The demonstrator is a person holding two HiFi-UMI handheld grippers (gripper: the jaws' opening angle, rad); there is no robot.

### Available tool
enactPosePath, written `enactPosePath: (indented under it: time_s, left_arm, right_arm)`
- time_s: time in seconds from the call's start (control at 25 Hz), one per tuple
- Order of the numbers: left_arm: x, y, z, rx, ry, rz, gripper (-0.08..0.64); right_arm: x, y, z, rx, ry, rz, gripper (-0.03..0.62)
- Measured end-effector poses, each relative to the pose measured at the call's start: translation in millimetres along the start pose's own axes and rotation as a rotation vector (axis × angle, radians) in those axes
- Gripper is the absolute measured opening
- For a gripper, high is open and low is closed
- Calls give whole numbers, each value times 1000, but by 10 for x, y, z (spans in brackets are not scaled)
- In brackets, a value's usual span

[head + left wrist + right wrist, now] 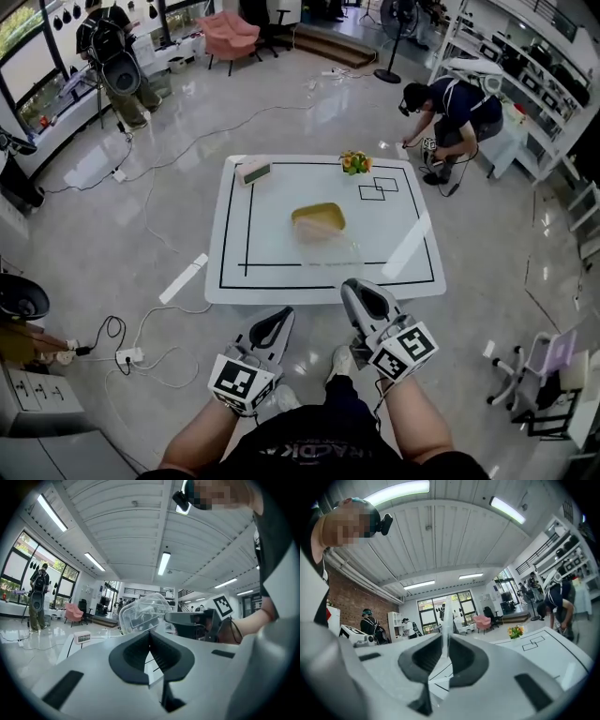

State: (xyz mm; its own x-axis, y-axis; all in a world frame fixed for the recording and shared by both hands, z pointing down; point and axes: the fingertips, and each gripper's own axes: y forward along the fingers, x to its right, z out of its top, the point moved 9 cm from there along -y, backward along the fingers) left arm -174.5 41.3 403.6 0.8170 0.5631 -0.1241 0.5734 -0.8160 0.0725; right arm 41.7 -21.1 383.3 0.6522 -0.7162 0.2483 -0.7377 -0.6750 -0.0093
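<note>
Nearby, right gripper [361, 292] jaws pinching clear lid [143, 612], left gripper [275, 325] jaws closed empty, yellow box [319, 217], clock [255, 172], flowers [355, 162] on table [403, 272]

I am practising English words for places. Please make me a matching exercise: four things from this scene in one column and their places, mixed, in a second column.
Things:
1. flowers
2. small clock
3. yellow box
4. clear lid

Places:
a. middle of the table
b. between the jaws of the right gripper
c. far left corner of the table
d. far edge of the table, beside two drawn squares

Pairs: 1-d, 2-c, 3-a, 4-b.
</note>
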Motion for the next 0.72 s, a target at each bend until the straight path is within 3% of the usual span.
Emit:
enactPosePath:
  time_s: [0.36, 0.72]
  left_arm:
    - [371, 76, 8, 14, 0, -49, 3]
    - [1067, 215, -117, -7, -27, 22, 3]
  right_arm:
    - [15, -545, 96, 4, -35, -77, 35]
    - [293, -1118, 155, -1, -33, -17, 35]
